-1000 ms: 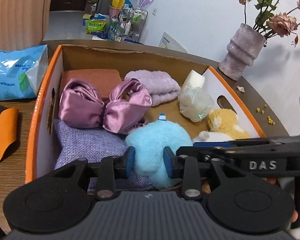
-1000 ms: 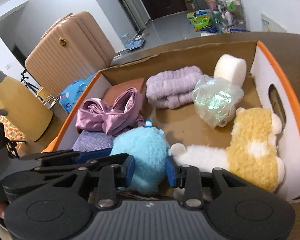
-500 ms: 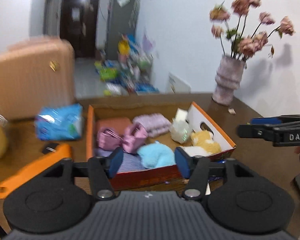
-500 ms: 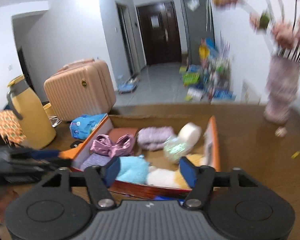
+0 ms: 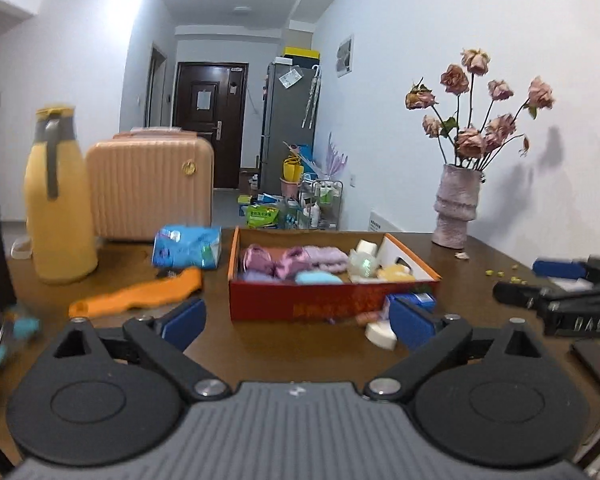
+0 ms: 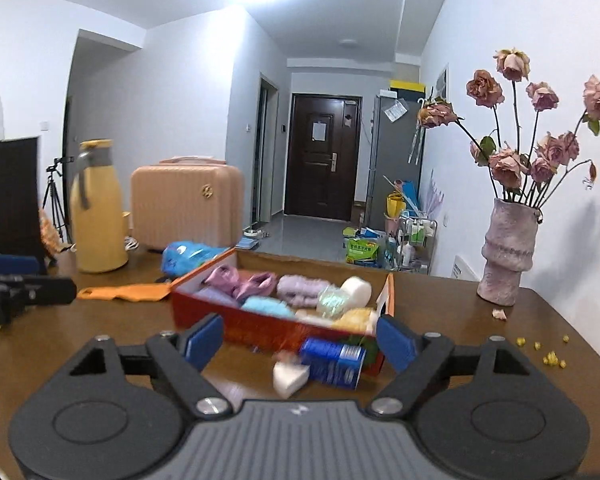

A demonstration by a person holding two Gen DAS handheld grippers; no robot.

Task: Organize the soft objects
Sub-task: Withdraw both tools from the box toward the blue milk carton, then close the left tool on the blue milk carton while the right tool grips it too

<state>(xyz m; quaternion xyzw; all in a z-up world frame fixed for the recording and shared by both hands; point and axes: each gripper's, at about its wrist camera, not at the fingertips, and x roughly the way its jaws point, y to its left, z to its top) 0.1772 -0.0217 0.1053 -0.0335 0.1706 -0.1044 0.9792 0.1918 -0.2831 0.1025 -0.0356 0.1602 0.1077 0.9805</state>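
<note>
Both the left hand-held gripper [image 5: 296,322] and right hand-held gripper [image 6: 300,340], jaws just spread apart and empty, hang over bare worktop [image 6: 460,320] short of the orange box [image 5: 320,304] holding the soft objects [image 5: 292,260].

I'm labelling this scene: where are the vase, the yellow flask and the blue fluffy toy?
vase [image 6: 508,252]: right wrist view, middle of its ribbed body.
yellow flask [image 5: 58,216]: left wrist view, its yellow body.
blue fluffy toy [image 6: 266,306]: right wrist view, top of its fur, inside the box.
</note>
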